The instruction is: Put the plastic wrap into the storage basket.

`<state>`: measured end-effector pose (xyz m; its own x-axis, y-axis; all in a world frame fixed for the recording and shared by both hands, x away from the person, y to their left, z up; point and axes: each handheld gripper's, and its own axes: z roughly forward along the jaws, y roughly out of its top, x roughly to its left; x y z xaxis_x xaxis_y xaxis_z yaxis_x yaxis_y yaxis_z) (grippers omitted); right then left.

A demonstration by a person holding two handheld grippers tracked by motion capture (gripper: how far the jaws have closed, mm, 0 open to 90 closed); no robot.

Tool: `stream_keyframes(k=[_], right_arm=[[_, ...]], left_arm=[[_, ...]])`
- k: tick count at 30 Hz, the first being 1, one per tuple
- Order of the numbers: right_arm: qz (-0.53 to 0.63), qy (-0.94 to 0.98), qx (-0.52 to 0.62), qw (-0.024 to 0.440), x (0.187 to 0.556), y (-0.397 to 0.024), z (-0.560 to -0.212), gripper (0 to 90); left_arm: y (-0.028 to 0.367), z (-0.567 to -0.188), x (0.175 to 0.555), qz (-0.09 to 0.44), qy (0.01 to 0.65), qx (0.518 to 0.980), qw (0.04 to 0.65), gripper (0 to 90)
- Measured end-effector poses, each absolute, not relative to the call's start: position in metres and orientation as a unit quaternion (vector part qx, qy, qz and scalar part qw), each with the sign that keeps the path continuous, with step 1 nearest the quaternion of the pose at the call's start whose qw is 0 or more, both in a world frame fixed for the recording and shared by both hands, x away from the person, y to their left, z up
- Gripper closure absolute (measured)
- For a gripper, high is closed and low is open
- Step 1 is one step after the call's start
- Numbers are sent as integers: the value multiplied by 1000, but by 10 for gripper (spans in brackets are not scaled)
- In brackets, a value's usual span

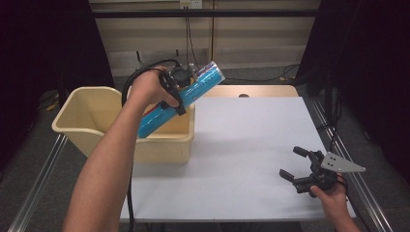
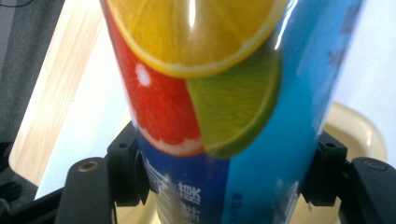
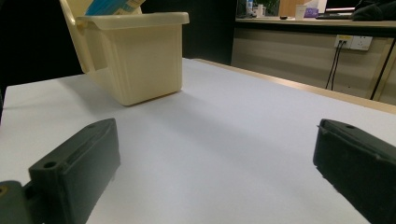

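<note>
Left gripper (image 1: 178,89): jaws clamped on a blue tube (image 1: 181,99), one black pad on each side of it, about mid-length. The tube is tilted, upper end toward the far right, lower end dipping inside the cream bin (image 1: 87,113) at the left of the tabletop (image 1: 251,145).

Right gripper (image 1: 296,164): jaws spread wide, nothing between them, low over the near right part of the tabletop, pointing toward the bin and well apart from it. Grey three-cornered plate on top.

Left gripper view: tube (image 2: 219,107) up close, with printed slices of orange, grapefruit and lime on the blue label, plus white lettering too blurred to read. Cream rim of the bin (image 2: 359,135) shows behind it.

Right gripper view: two black jaws at the bottom corners, bare white tabletop (image 3: 224,154) between them. Bin (image 3: 140,60) seen from the side, standing on the tabletop; a bit of the blue tube (image 3: 109,5) pokes above its rim.

Surroundings: wooden edge at the far side of the tabletop, wall sockets with cables behind. The left forearm crosses in front of the bin's near wall in the high view.
</note>
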<state>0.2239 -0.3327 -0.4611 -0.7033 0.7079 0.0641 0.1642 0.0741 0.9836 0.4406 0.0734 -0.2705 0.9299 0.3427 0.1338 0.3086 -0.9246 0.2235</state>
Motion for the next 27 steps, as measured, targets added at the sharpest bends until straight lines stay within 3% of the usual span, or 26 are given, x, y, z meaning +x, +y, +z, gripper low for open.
stream_keyframes(k=[27], right_arm=[[602, 701, 311, 220, 224, -331, -462, 1]], left_arm=[[84, -302, 445, 81, 88, 992, 49, 315]])
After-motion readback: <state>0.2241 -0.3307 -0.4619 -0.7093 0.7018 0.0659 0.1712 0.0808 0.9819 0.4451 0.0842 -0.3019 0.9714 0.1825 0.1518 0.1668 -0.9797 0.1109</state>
